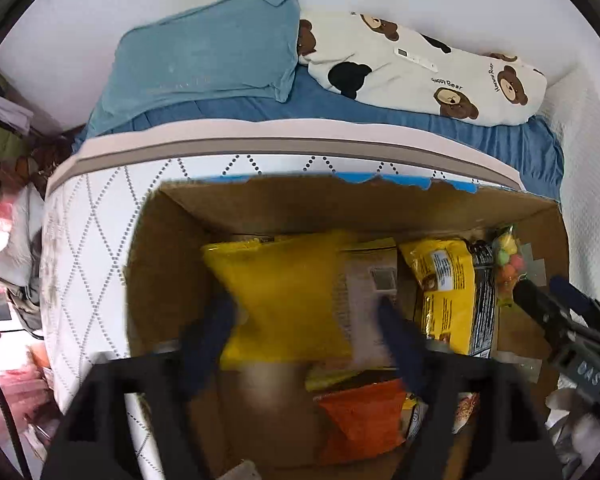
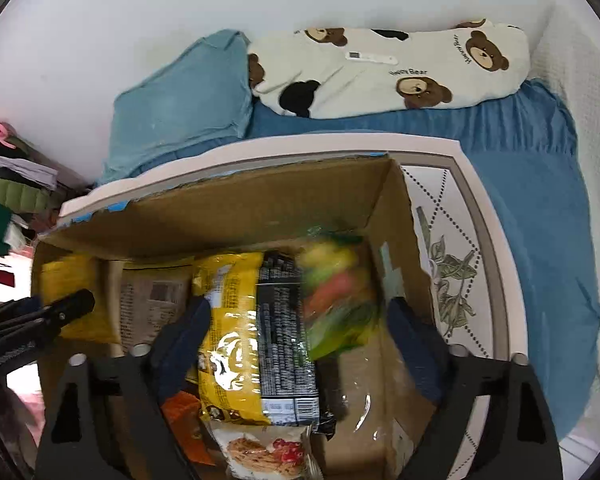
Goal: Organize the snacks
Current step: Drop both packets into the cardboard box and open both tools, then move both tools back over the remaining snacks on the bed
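Observation:
An open cardboard box (image 1: 172, 264) (image 2: 260, 208) holds several snack packets. In the left wrist view, a blurred yellow bag (image 1: 288, 296) lies between the wide-apart fingers of my left gripper (image 1: 304, 324), and the pads do not press on it. Beside it sit a brown packet (image 1: 376, 280), a yellow-and-black packet (image 1: 456, 296) and an orange packet (image 1: 360, 420). My right gripper (image 2: 300, 334) stands open over the yellow-and-black packet (image 2: 252, 332). A blurred bag of coloured sweets (image 2: 336, 292) is loose between its fingers. Each gripper shows in the other's view: right gripper (image 1: 540, 286), left gripper (image 2: 60, 306).
The box stands against a white quilted mattress (image 1: 100, 240) (image 2: 452, 240) with a blue sheet (image 2: 540, 200). On the bed lie a blue pillow (image 1: 204, 56) and a bear-print pillow (image 1: 420, 68) with a white remote (image 1: 416, 58). Folded clothes (image 2: 16, 184) pile up at the left.

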Available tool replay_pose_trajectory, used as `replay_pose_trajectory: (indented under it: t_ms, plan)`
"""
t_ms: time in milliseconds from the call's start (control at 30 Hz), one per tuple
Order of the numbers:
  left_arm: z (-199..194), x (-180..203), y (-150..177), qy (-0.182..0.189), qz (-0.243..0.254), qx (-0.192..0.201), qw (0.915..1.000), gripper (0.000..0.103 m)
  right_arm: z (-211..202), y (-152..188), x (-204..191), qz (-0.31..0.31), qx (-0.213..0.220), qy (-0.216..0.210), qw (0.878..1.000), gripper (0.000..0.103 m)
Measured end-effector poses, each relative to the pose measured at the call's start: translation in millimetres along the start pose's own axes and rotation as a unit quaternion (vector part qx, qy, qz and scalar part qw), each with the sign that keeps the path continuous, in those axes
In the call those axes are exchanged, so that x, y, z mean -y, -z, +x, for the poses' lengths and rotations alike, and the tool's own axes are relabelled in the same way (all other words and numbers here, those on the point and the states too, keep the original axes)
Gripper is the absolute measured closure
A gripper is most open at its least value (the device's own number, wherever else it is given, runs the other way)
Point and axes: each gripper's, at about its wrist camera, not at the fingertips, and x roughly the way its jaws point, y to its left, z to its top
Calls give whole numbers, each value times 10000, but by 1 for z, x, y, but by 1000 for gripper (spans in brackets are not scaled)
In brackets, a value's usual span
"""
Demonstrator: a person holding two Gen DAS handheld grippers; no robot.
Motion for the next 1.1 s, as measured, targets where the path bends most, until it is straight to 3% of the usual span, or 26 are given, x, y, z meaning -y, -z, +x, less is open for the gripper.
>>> replay_pose_trajectory:
  t_ms: [533,800,1100]
  plan:
    - [1,9,35,-40,-21,50,10000,8,-9,36,-3,-212,-22,230,9995,7]
    - [-24,15,67,-52,48,396,9992,8,-42,68,-10,-337,282,274,9987,7]
    - [-68,20,119,-73,49,1261,9920,9,-91,124,-13,-565,885,352,9938,7]
